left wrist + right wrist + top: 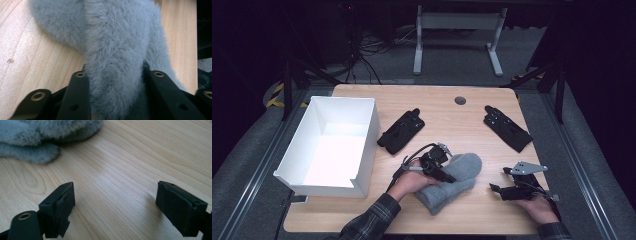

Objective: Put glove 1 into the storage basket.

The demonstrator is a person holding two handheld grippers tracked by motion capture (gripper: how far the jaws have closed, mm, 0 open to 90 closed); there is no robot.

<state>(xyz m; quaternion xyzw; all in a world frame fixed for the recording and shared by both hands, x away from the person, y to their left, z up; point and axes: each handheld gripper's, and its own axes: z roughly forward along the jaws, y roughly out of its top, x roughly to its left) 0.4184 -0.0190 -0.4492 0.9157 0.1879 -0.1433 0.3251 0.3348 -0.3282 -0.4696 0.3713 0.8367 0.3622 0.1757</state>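
A wooden table (472,125) is seen from above. Near its six o'clock edge, two fluffy grey mittens (454,181) are stacked one on the other, fingertips pointing towards two o'clock. The left gripper (447,175) is laid over the upper mitten from nine o'clock. In the left gripper view, grey fleece (117,62) is pinched between the two black jaws, so the jaws are closed on the mitten, probably so that it can be lifted off its partner.

At three o'clock from the mittens, and apart from them, the right gripper (499,181) is held low over bare wood. In the right gripper view its jaws are spread wide with nothing between them, and the mitten edge (37,140) is seen ahead at eleven o'clock. It appears to be kept ready, perhaps to steady the lower mitten.

A white open box (362,142) stands empty at the table's nine o'clock side, which suggests it is where items are meant to go. One black glove (401,131) lies just beside the box, at eleven o'clock from the mittens; a second black glove (508,128) lies at one o'clock.

Counted: two grey mittens, two black gloves, one box, two grippers.
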